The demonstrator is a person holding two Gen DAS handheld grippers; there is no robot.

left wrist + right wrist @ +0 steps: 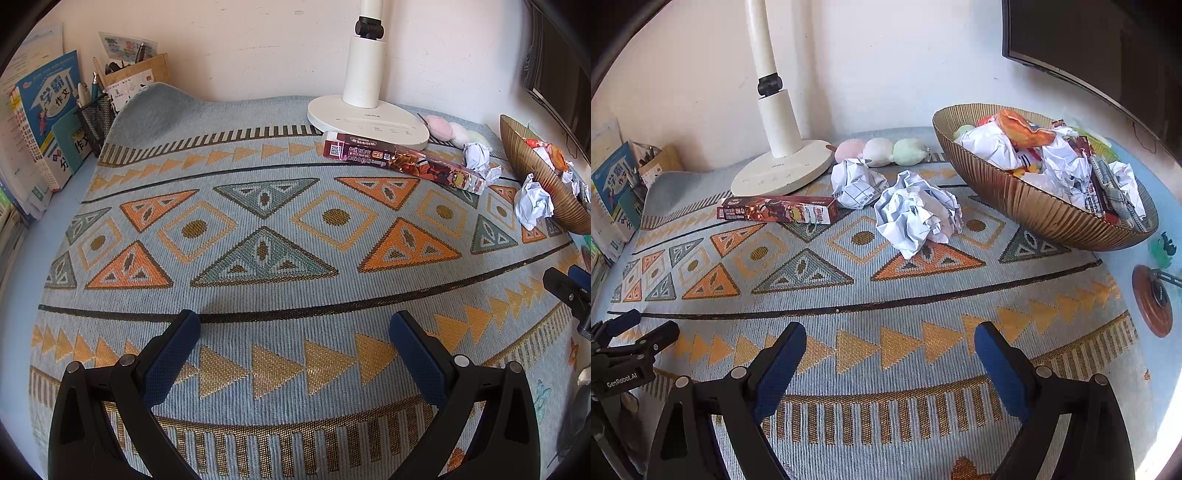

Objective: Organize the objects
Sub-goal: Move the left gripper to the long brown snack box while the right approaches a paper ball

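Nearest the lens, both tools idle: right gripper (890, 354) spread wide with nothing between its blue pads, hovering above bare rug; left gripper (294, 347) likewise wide apart and empty. Judged as partway through the tidying: ribbed brown bowl (1027, 206) at two o'clock in the right view already heaped with crumpled sheets, wrappers and an orange packet. Left to gather, by the look of it: large paper ball (916, 218) at twelve o'clock just beside the bowl, smaller paper ball (857, 182) behind it toward eleven, long red carton (777, 211) at ten o'clock touching the lamp base (783, 170), and three pastel plush balls (877, 150) in a row against the wall. Underneath, patterned woven mat (886, 280) in grey-blue with orange triangles, curled up at its far left corner. Around: white wall, books (44, 122) and mesh pen holder (98, 120) at ten o'clock in the left view, dark screen (1100, 44) at one o'clock.
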